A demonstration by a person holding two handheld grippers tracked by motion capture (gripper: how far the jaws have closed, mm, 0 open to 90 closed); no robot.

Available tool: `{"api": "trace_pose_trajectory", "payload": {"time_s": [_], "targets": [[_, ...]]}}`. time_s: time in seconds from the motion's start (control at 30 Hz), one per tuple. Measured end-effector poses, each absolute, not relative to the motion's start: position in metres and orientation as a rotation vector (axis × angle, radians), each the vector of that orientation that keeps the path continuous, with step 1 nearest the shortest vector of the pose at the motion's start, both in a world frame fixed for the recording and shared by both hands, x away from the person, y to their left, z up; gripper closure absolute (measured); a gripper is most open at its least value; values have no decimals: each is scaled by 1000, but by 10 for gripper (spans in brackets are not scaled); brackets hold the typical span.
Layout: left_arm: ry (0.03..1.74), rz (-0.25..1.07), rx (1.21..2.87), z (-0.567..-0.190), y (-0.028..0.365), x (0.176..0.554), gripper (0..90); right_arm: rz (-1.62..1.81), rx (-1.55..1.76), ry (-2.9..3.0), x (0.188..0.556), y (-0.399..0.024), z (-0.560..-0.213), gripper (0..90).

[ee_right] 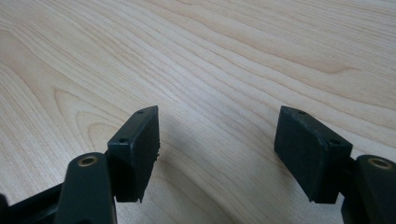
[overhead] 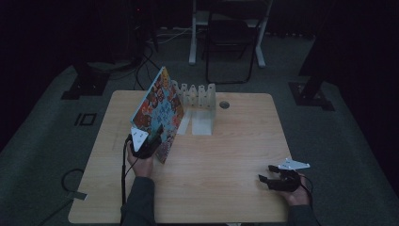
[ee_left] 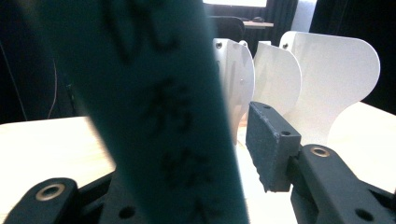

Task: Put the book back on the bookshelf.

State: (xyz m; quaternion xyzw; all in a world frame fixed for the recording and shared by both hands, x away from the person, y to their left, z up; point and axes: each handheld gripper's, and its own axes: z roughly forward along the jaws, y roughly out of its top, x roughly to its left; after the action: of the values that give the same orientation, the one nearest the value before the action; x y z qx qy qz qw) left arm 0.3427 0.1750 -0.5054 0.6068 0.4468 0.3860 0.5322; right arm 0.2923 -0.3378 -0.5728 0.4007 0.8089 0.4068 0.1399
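High view, colourful patterned book [overhead: 160, 110], tilted upright

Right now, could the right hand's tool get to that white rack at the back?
Probably yes: the right gripper is open and holds nothing, with bare table between it and the white rack.
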Motion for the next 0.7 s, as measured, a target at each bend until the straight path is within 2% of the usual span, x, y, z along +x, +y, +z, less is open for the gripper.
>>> {"api": "trace_pose_trajectory", "payload": {"time_s": [0.27, 0.4, 0.7], "targets": [[1071, 912, 1430, -505, 177, 341, 487, 1175, 1157, 2337, 292, -338, -573, 305], [1083, 918, 1412, -504, 178, 339, 379, 1177, 1157, 2337, 292, -338, -573, 305], [1086, 878, 1424, -503, 186, 330, 312, 1175, 1156, 2338, 292, -338, -573, 305]]}}
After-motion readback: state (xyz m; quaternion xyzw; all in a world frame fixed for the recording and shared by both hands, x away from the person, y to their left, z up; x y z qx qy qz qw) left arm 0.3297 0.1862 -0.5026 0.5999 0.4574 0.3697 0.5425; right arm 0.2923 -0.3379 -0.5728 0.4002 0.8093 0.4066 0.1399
